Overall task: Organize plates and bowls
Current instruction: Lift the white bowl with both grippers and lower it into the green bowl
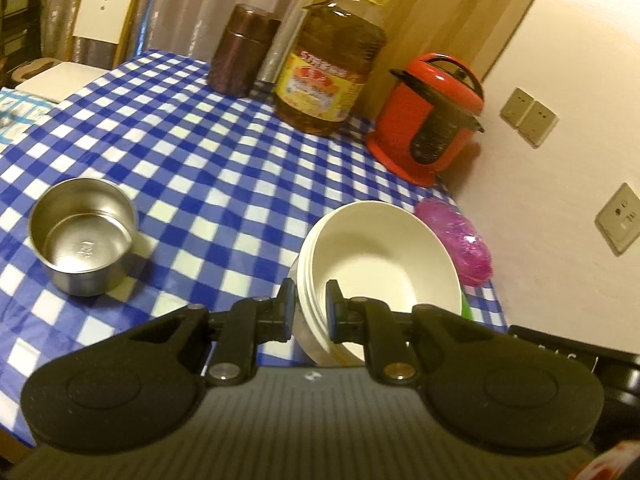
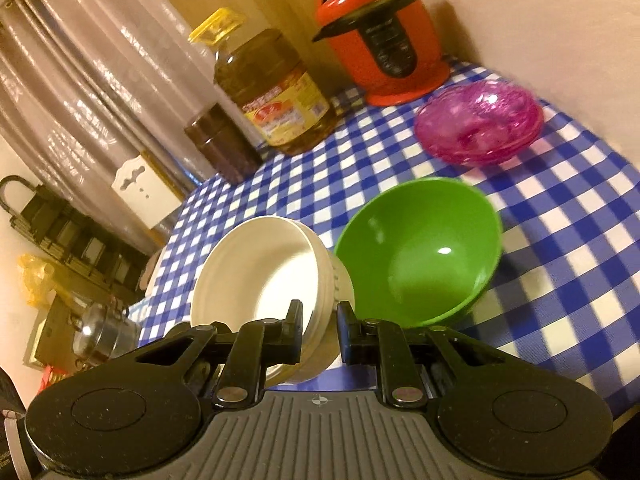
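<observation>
White bowls [image 1: 380, 256] pinched at opposite rims by both tools.

A glossy checked cloth [image 1: 208, 152] covers the bench. The steel pot [image 1: 82, 236] looks brushed and dully reflective. The white bowls [image 1: 384, 256] seem matt, perhaps plastic; the green bowl [image 2: 424, 252] is shiny plastic, and the pink bowl [image 2: 478, 122] is clear and glassy.
</observation>
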`<state>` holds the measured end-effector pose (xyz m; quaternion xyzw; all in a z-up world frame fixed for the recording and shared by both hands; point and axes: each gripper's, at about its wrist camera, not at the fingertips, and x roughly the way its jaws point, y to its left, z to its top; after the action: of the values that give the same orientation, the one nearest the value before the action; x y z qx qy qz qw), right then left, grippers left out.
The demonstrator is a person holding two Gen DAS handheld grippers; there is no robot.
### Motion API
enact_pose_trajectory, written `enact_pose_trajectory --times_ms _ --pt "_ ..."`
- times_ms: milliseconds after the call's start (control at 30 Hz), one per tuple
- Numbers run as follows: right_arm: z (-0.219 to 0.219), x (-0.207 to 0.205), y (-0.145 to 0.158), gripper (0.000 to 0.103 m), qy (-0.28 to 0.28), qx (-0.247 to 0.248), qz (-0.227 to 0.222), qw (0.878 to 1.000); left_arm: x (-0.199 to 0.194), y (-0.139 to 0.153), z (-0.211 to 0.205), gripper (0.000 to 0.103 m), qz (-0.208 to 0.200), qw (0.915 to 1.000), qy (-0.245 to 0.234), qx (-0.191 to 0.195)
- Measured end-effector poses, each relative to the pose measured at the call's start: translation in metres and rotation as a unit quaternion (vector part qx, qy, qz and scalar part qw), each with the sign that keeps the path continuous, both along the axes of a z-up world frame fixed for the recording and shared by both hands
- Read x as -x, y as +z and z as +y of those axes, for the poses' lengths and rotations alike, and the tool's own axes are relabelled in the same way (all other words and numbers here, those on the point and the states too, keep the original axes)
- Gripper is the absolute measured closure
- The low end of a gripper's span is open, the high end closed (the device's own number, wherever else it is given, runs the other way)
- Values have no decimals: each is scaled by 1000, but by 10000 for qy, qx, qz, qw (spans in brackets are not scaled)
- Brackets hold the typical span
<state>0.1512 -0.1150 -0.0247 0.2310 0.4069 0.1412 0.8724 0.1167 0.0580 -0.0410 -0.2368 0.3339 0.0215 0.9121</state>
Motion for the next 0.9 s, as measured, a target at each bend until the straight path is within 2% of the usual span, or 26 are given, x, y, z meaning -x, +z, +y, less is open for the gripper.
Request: enact_pose_trajectory --times_ms 333,900 --pt "-35 -5 7 85 -286 6 -13 9996 -23 4 -31 90 -84 9994 -349 30" --pt "-70 -34 -14 85 -578 106 208 9981 -66 -17 -60 90 129 9969 -782 25"
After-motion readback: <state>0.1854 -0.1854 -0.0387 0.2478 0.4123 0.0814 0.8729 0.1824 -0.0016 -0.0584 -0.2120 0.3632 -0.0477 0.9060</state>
